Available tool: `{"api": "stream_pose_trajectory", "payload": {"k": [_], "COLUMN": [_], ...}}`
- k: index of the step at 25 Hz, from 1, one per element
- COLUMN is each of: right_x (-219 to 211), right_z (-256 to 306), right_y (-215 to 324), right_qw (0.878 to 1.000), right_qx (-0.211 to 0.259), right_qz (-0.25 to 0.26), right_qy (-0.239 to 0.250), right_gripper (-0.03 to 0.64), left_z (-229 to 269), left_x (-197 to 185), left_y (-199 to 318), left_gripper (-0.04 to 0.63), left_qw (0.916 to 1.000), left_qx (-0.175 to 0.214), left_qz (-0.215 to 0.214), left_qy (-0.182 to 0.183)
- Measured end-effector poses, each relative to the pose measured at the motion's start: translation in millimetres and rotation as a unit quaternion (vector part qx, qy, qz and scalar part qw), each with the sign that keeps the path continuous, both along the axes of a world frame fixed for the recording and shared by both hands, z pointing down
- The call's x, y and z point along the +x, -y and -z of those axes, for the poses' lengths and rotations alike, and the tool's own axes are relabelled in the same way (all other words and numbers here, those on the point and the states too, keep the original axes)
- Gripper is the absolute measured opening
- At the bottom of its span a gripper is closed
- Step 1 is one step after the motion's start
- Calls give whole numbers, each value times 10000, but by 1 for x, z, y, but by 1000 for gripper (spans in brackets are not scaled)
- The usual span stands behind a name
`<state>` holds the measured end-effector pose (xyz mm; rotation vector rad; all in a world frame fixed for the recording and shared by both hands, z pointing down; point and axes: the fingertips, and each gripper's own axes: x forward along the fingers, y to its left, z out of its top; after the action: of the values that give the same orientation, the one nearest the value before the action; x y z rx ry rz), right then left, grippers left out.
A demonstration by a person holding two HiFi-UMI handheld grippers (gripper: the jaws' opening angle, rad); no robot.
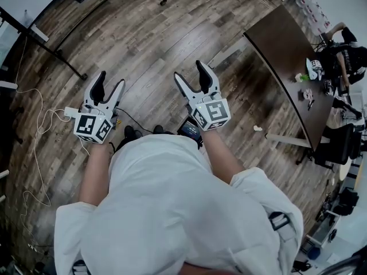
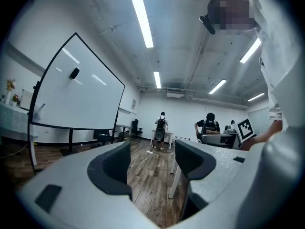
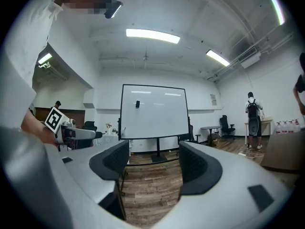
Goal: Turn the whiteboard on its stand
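The whiteboard (image 3: 153, 111) stands upright on a black wheeled stand a few metres ahead, centred between the jaws in the right gripper view. From the left gripper it appears at an angle on the left (image 2: 81, 89), with a small dark object stuck near its top. In the head view only a black stand foot (image 1: 54, 50) shows at the upper left. My left gripper (image 1: 110, 85) (image 2: 152, 163) and right gripper (image 1: 192, 76) (image 3: 153, 163) are held side by side over the wood floor. Both are open and empty, well short of the board.
A long dark table (image 1: 287, 56) runs along the right, with a seated person (image 1: 344, 50) at its far end. A white cable (image 1: 40, 130) trails over the floor on the left. A person with a backpack (image 2: 162, 128) stands at the far wall.
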<state>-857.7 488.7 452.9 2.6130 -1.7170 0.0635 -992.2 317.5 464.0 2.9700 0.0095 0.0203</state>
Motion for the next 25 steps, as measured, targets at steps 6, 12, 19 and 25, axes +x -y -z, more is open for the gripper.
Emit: {"api": "stream_pose_trajectory", "payload": {"k": [6,12,19,25], "right_x": [7,17,63,127], "right_z": [-11,-25,-35,-38], "right_y": [-6,-5,21,61], "right_qw": [9999,9996,9996,9992], "right_qx": [21,-4,-53,-228], "right_qz": [135,129,23,-97], "right_qy": [104,238,260,316], "right_gripper": [316,309,296,296], "left_z": [-7,-17,-23,-39], "left_x": [4,10,60,143], "left_y": [-7,1,39,92], "left_gripper": [284,284,284,284], "left_qw": [9999,9997,9999,9996], "left_qx": [48,-18,-94,-254], "left_qz": [118,172,72,-88], "left_qy": [112,187,54,89]}}
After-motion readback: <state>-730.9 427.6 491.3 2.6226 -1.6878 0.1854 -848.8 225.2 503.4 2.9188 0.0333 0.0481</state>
